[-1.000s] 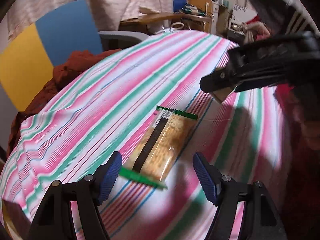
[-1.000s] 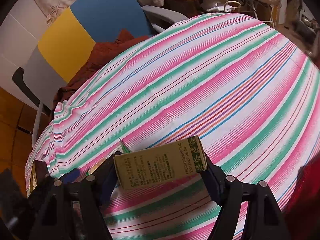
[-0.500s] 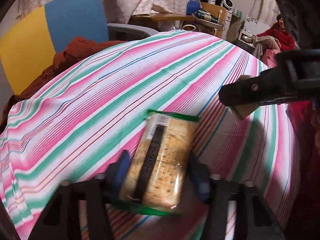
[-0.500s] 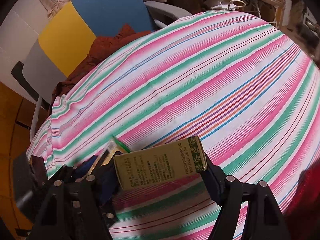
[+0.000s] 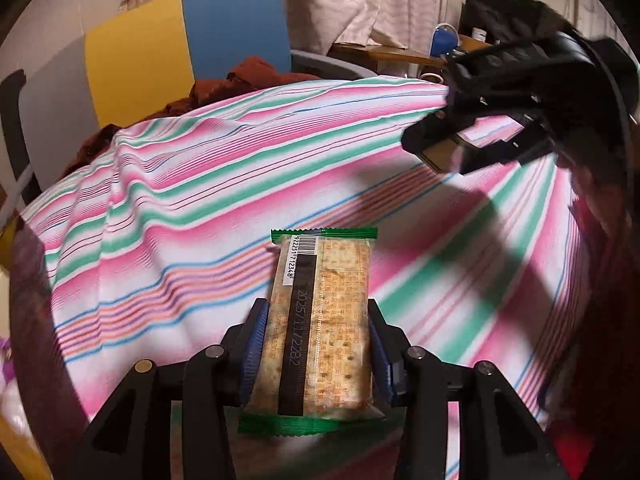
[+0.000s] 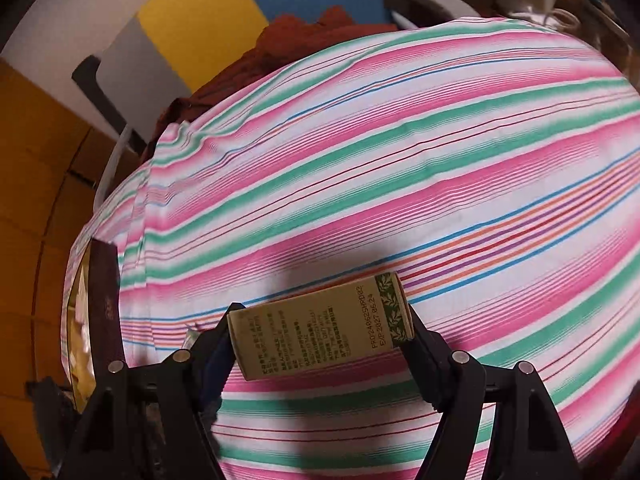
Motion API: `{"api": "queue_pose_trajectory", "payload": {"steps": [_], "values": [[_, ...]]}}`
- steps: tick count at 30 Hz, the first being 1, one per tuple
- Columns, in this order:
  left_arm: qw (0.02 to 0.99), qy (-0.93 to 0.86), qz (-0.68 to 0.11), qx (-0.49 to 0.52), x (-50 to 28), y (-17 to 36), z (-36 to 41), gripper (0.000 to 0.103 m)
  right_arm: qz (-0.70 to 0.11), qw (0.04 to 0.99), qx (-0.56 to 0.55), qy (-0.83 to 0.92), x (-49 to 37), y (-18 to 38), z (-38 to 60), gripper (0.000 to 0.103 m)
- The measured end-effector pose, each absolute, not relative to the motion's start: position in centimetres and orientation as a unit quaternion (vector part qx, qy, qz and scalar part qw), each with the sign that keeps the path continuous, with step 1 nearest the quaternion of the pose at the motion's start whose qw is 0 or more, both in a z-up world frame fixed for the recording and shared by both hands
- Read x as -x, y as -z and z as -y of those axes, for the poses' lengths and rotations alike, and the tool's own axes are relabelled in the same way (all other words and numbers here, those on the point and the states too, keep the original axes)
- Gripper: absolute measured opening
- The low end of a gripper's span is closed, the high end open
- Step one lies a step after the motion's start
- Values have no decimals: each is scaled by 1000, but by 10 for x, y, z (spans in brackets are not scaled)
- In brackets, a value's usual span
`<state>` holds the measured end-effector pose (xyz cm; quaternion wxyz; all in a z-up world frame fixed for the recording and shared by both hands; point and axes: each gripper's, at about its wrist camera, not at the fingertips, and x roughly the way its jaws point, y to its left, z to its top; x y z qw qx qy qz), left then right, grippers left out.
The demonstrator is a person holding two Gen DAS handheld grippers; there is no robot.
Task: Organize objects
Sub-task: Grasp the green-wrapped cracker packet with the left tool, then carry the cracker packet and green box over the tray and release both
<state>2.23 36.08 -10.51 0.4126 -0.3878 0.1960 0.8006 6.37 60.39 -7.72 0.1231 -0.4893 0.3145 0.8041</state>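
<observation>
The left fingers (image 5: 256, 356) pinch a cracker pack (image 5: 320, 332) by its long sides, its green crimped ends free fore and aft, and it seems lifted off the striped cloth (image 5: 200, 208). The left gripper (image 5: 316, 354) is thus narrow, closed to the pack's width. The right gripper (image 6: 320, 346) clamps a small box (image 6: 320, 328) across its length, printed side up, also above the cloth; in the left view that gripper hangs off to the right with the box end showing between its fingers.

Both hands look loaded, so I judge the step to be the carry between pickup and set-down. The next move calls for choosing a spot for each item, lowering it flat and opening the fingers only once it rests. No bin or tray for them shows, so the destination cannot be told.

The cloth-covered counter ahead lies bare and wide, with ample room for both items. Its left part is rumpled into folds, a poorer landing than the smooth middle. On the left the cloth ends at a drop, where a dark upright board (image 6: 105, 300) stands. Beyond the far edge sit a rust-red garment (image 5: 256, 78) and a blue and yellow chair (image 5: 188, 44), then curtains and cluttered furniture.
</observation>
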Motion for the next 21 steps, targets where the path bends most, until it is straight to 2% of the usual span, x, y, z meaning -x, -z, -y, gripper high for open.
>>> {"api": "queue_pose_trajectory", "payload": {"steps": [14, 21], "values": [[417, -801, -192, 385, -36, 101, -345, 46, -305, 162, 512, -786, -63, 89, -611, 76], [419, -814, -166, 367, -46, 70, -321, 46, -293, 194, 485, -801, -70, 76, -616, 76]]}}
